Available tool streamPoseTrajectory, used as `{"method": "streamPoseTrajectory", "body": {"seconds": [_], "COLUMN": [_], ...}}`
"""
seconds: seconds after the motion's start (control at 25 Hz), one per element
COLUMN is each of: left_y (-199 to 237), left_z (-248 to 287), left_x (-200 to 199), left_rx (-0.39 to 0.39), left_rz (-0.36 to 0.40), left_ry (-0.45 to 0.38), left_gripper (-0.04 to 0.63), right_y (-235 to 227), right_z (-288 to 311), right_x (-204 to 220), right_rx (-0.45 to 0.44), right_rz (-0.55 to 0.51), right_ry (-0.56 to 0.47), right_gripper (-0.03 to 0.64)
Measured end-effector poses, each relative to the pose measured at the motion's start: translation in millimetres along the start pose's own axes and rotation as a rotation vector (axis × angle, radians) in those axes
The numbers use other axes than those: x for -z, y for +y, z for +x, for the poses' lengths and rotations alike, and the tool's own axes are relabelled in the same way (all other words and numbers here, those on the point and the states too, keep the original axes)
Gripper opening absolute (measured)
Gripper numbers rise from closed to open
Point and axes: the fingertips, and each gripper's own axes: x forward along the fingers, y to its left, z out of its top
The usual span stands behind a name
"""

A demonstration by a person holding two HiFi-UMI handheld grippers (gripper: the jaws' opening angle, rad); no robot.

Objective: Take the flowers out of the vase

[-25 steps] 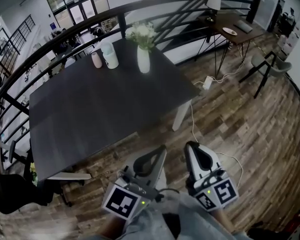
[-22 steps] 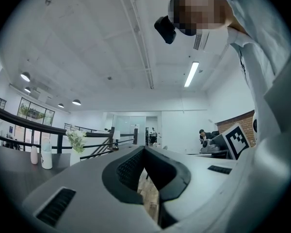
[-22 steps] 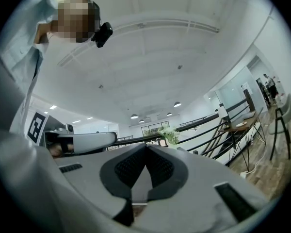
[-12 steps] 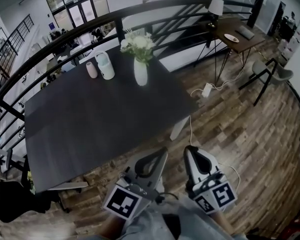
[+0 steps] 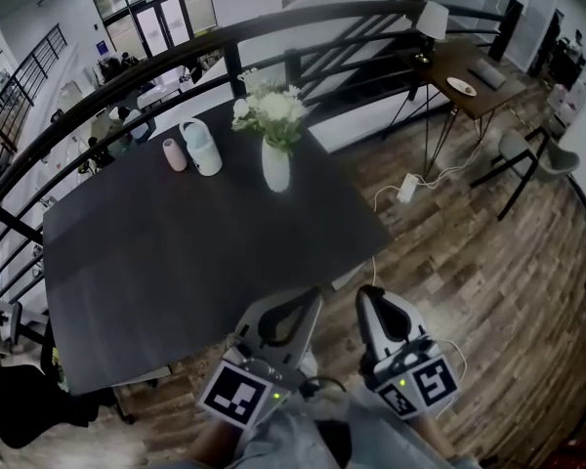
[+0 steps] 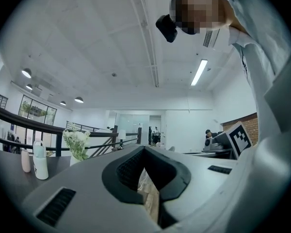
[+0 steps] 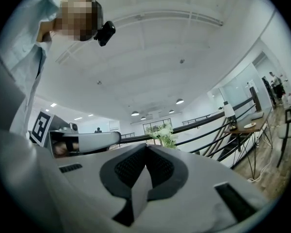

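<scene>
Since the earlier frames the dark table (image 5: 176,262) has drawn nearer in the head view. The white vase (image 5: 275,164) and its flowers (image 5: 272,113) sit lower in the frame than before, and both gripper tips now reach the table's near edge, where a second ago they were over the wooden floor (image 5: 488,262).

From the head view, the left gripper (image 5: 313,296) and the right gripper (image 5: 369,293) are held side by side and point toward the table. Both are well apart from the vase. The vase stands upright near the far edge, with the white flowers in it. To its left stand a pale bottle (image 5: 201,148) and a small pink cup (image 5: 175,154), just beside each other. A dark curved railing (image 5: 303,20) runs behind the table.

The left gripper view shows its jaws clenched, tips meeting, with nothing between them. The flowers show far off at the left, beyond the bottle and cup, and the right gripper's marker cube shows at the right.

The right gripper view shows its jaws pressed together and empty. The flowers rise just above the jaw tips in the distance, in front of the railing, and the left gripper lies at the left.
</scene>
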Motion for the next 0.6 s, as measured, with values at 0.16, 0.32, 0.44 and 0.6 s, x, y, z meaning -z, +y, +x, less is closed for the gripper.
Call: {"method": "streamPoseTrajectory", "body": {"seconds": [0.16,0.32,0.44,0.6], "left_y": [29,62,82,103], "left_z": [17,32,39,40], "left_x": [-3,-7,-7,-6], "left_rx": [-0.012,-0.033,-0.047,-0.067], "left_rz": [0.008,-0.002,0.0,-0.001], "left_ry": [-0.008,-0.007,-0.013,-0.012], "left_gripper": [0.0,0.0,0.0,0.0], "right_y": [-11,-20,-28,-29], "right_z": [32,68,91,113], "right_x": [-5,-10,-9,-8], "right_rx": [-0.011,-0.027,-0.034,-0.048], "right_rz": [-0.001,-0.002,-0.004,0.003], "right_ry": [-0.004,-0.008,-0.009,-0.003], "right_gripper": [0.002,0.002,0.002,0.002]}}
